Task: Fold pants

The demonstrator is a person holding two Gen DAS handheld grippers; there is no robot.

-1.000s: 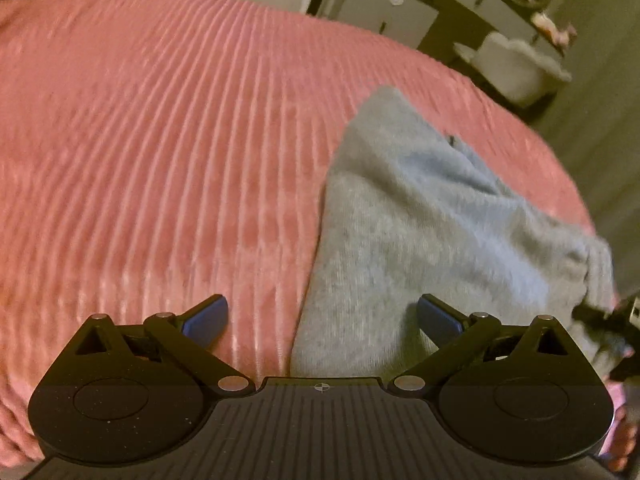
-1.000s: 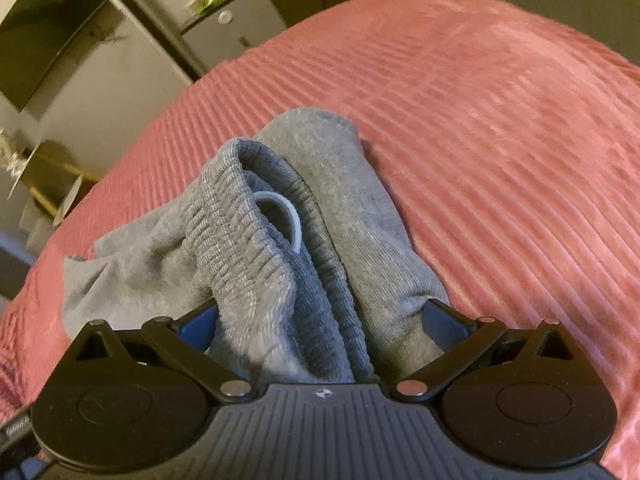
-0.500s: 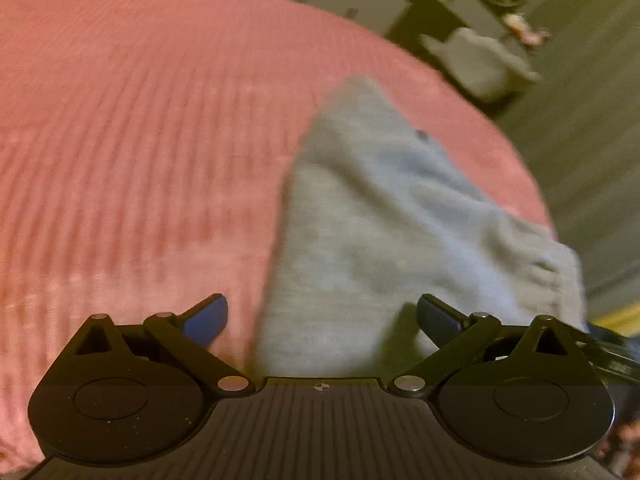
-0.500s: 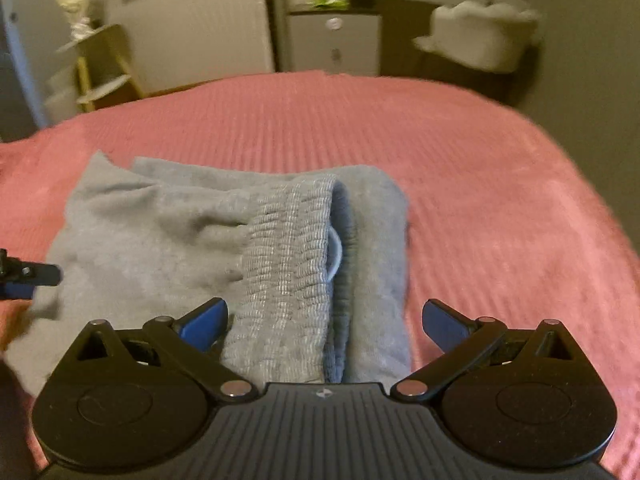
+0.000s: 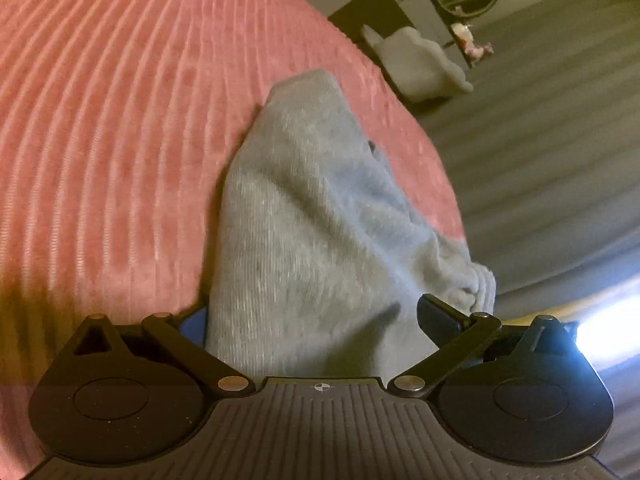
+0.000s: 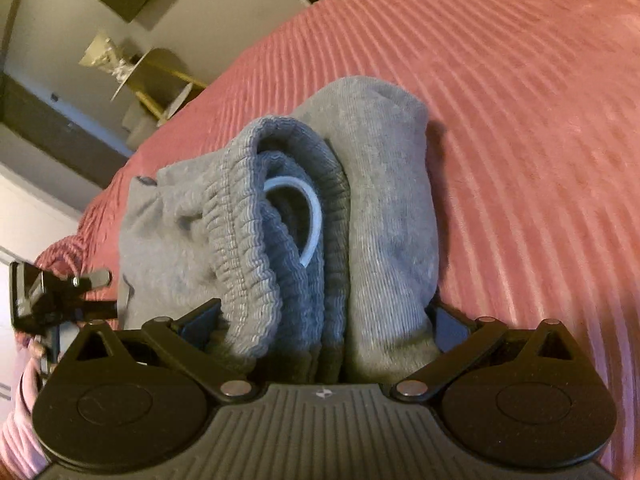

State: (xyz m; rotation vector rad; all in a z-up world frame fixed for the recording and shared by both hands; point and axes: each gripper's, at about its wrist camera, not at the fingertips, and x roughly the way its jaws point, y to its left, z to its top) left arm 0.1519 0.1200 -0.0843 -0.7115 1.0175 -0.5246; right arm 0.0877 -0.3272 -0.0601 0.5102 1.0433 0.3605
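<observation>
The grey pants (image 5: pixel 304 216) lie bunched on a pink ribbed bedspread (image 5: pixel 100 120). In the left wrist view my left gripper (image 5: pixel 316 316) is open, with the grey cloth lying between its jaws. In the right wrist view the pants (image 6: pixel 384 216) show their ribbed waistband (image 6: pixel 244 216) and a white drawstring (image 6: pixel 310 216). My right gripper (image 6: pixel 324 326) is open, with the waistband end between its jaws. The left gripper also shows in the right wrist view (image 6: pixel 60 292), at the pants' left edge.
The bed's edge runs close behind the pants, with grey carpet (image 5: pixel 540 128) beyond. A white cushion or pet bed (image 5: pixel 420 64) and dark furniture stand on the floor. A wooden shelf (image 6: pixel 148 80) and wall stand beyond the bed in the right wrist view.
Both grippers have come in over the pants, so cloth now lies between the jaws of each. Both views have tilted. The jaws stay open.
</observation>
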